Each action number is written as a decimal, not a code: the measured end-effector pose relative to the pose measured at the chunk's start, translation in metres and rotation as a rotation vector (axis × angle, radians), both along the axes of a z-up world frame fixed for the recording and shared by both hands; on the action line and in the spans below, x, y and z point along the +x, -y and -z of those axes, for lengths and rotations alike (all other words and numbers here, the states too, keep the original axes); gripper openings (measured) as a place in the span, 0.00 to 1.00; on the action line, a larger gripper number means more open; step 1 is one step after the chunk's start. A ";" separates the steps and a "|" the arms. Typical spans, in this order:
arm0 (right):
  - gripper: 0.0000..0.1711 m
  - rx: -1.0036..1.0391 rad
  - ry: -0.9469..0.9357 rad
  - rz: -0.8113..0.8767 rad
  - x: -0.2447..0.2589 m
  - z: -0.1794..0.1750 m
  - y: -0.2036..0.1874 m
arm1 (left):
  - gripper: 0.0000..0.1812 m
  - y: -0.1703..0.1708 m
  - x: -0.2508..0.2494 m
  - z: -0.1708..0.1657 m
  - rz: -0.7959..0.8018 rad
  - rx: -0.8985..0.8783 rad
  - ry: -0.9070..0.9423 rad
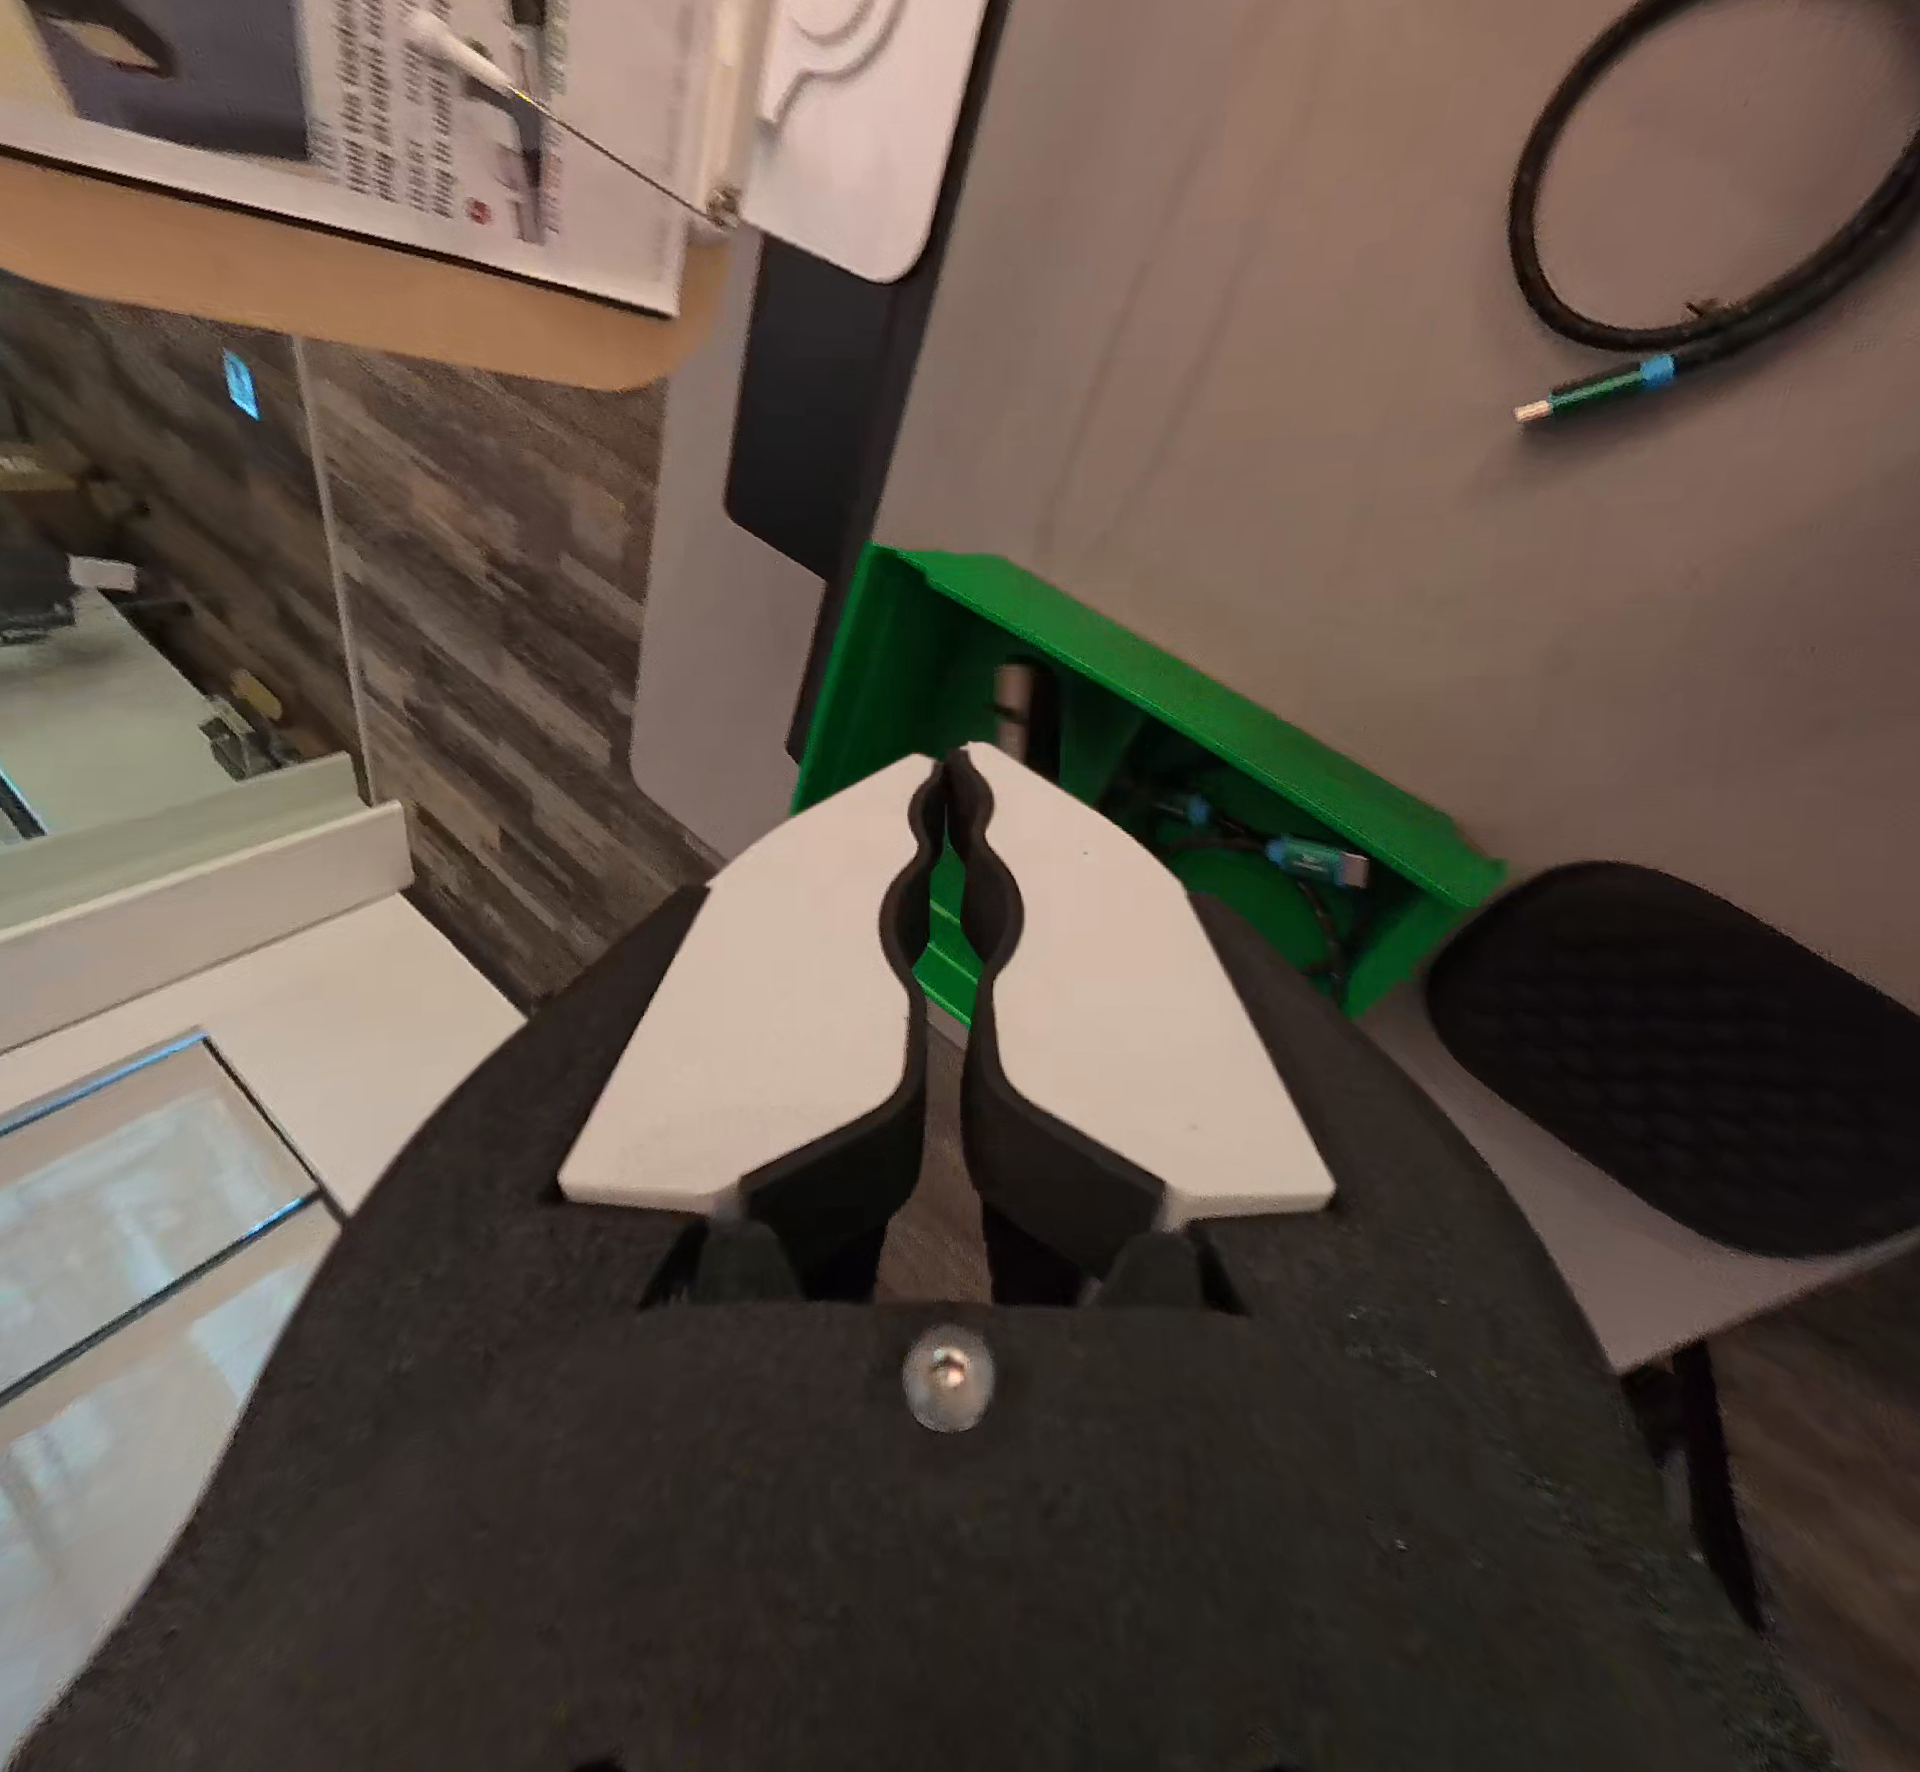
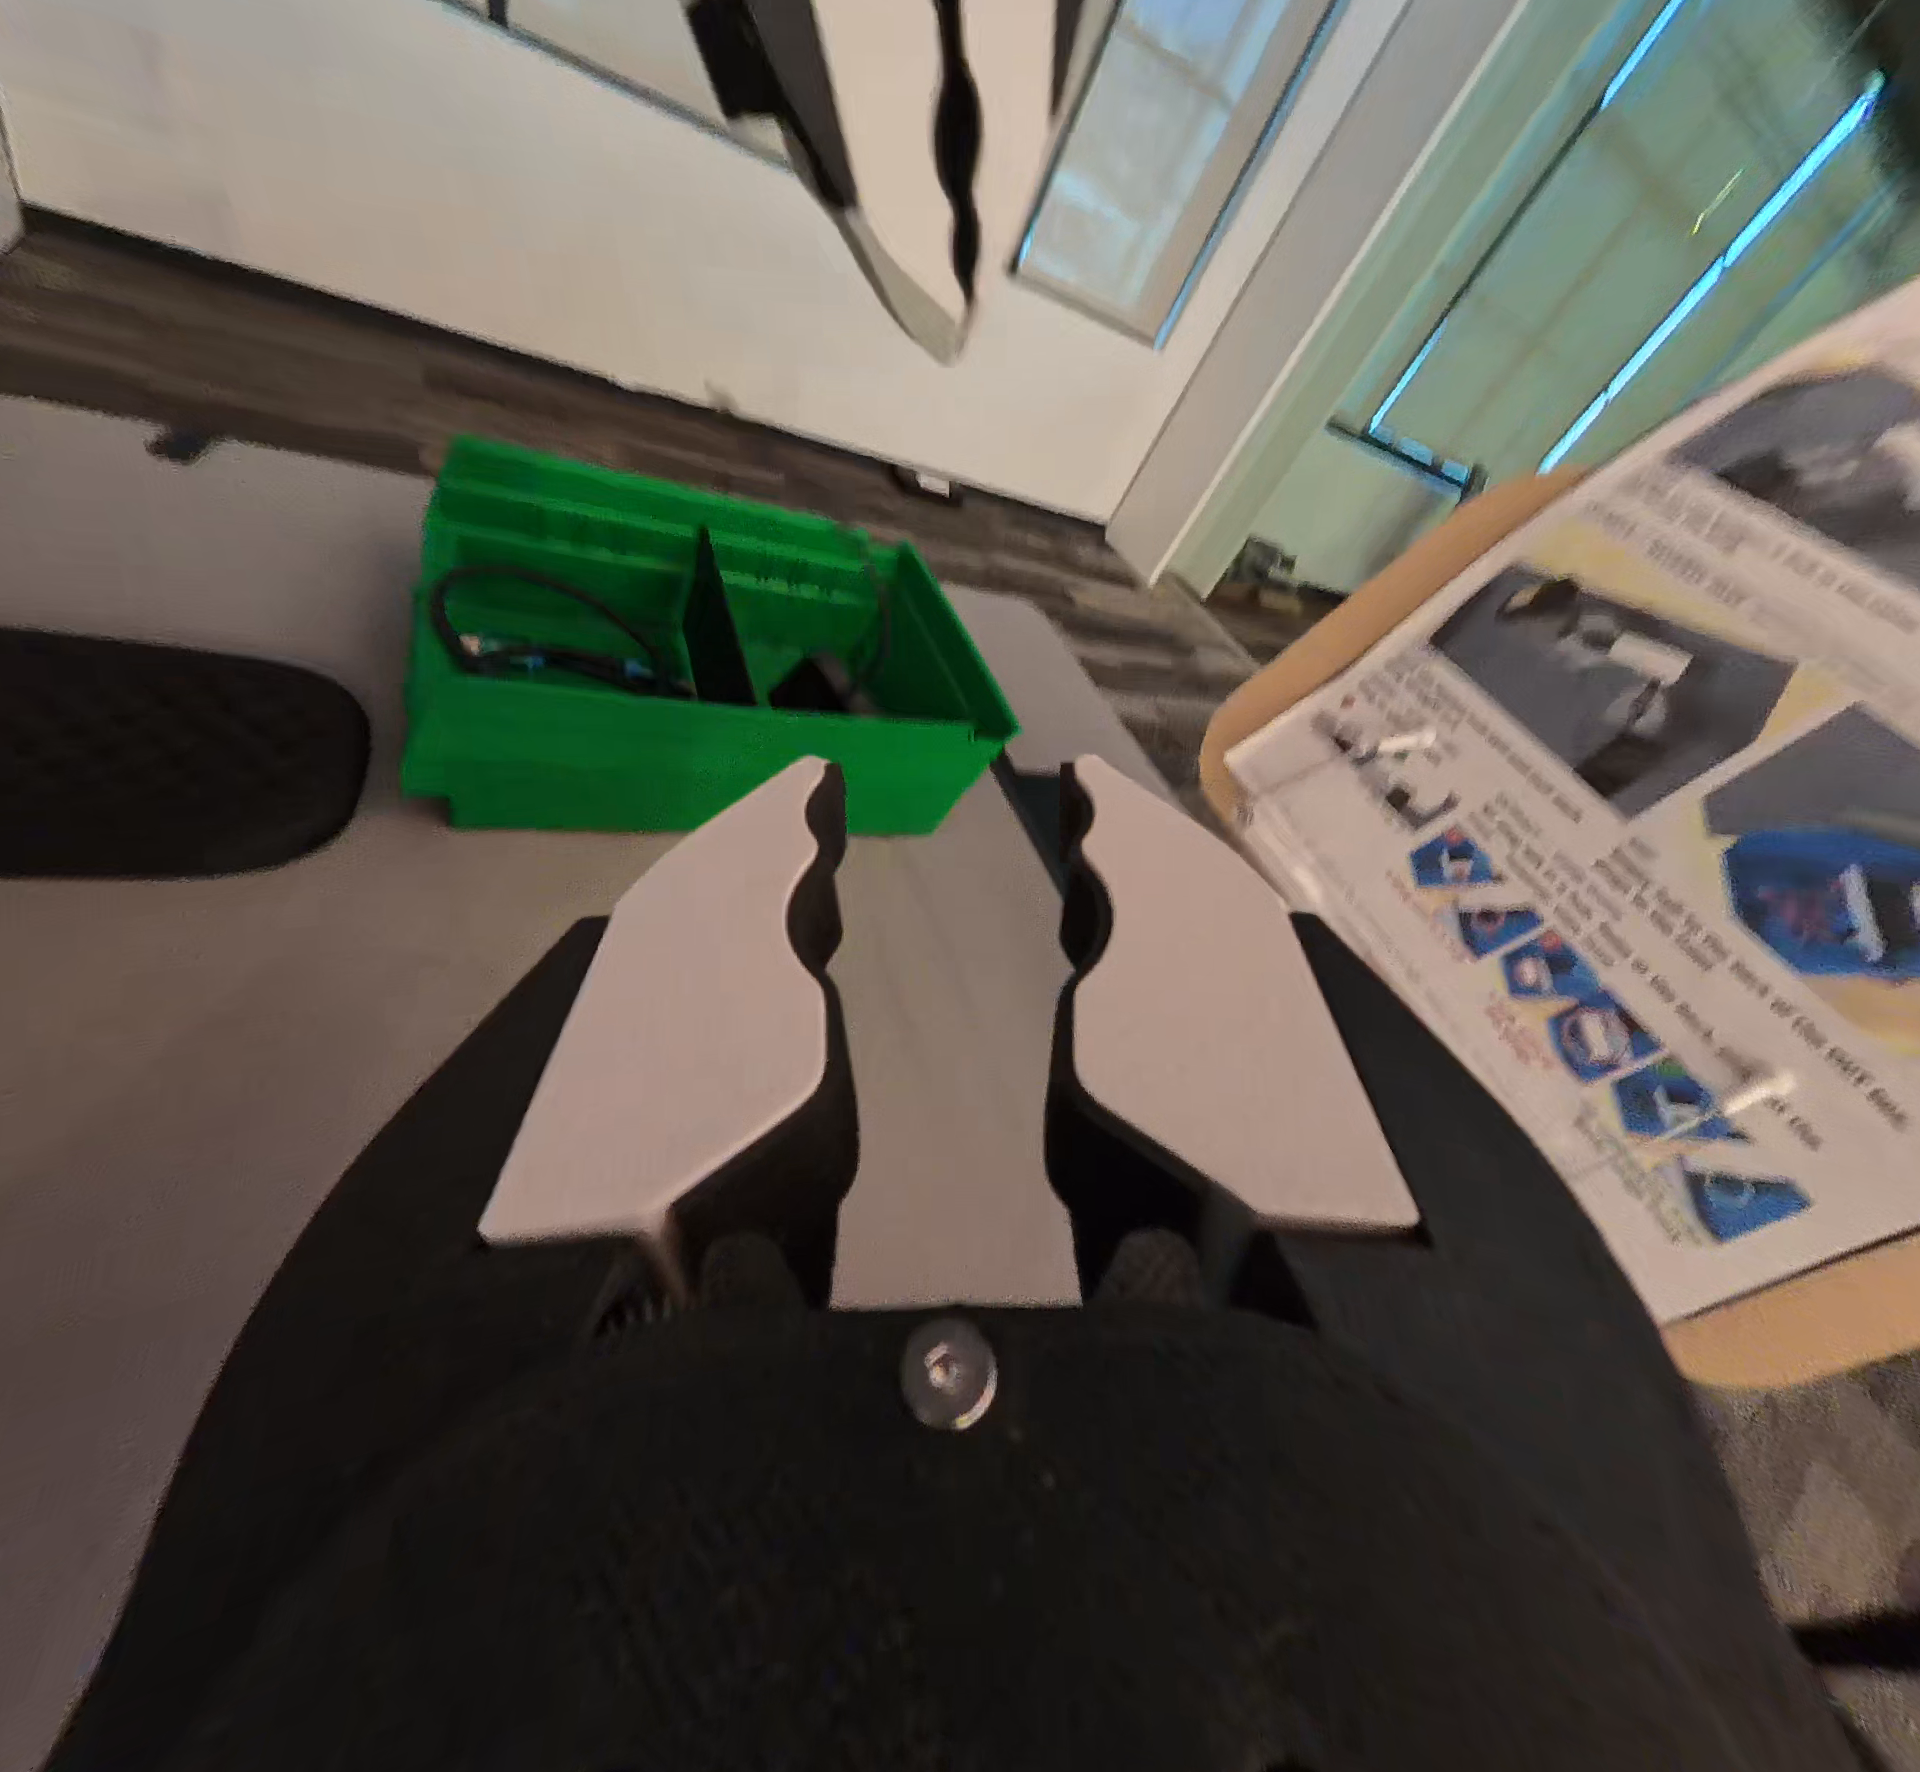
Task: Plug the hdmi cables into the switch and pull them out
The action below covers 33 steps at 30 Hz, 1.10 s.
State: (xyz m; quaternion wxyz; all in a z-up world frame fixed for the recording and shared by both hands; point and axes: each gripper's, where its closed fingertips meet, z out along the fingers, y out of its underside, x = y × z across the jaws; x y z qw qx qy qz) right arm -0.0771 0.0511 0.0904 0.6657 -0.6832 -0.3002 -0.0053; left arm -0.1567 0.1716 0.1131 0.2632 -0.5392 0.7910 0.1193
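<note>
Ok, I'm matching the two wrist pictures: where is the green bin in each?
Left wrist view: the green bin lies centre-right, just beyond the shut left gripper.
Right wrist view: the bin is left of centre, ahead of the open right gripper.
Shared landmark: the black pad beside the bin.

Printed matter only in one spot: a laminated instruction sheet (image 2: 1621, 901) on a round wooden side table (image 2: 1766, 1327), also seen at the top of the left wrist view (image 1: 436, 91). It carries photos, blocks of small black text, a few red lines and a row of blue pictogram icons. All motion-blurred, nothing legible. Green bin (image 2: 665, 766), cable (image 1: 1714, 153) and black pad (image 1: 1683, 1068) on the worktop: no markings that can be made out.
</note>
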 end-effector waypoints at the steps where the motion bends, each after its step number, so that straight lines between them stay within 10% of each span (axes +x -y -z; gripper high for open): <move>1: 0.23 -0.036 0.004 0.017 0.003 0.009 -0.004 | 0.00 0.003 -0.003 0.007 -0.006 0.006 -0.027; 13: 0.23 -0.044 0.008 -0.001 0.013 0.006 0.012 | 0.14 -0.089 -0.084 0.110 -0.353 -0.139 -0.082; 27: 0.23 -0.103 0.104 0.118 0.037 0.023 -0.002 | 0.24 -0.214 -0.115 0.236 -0.302 -0.030 -0.457; 30: 0.23 -0.118 0.132 0.120 0.033 0.028 -0.007 | 0.24 -0.227 -0.120 0.245 -0.304 0.027 -0.504; 33: 0.23 -0.138 0.169 0.104 0.026 0.035 -0.009 | 0.03 -0.236 -0.125 0.244 -0.290 0.114 -0.551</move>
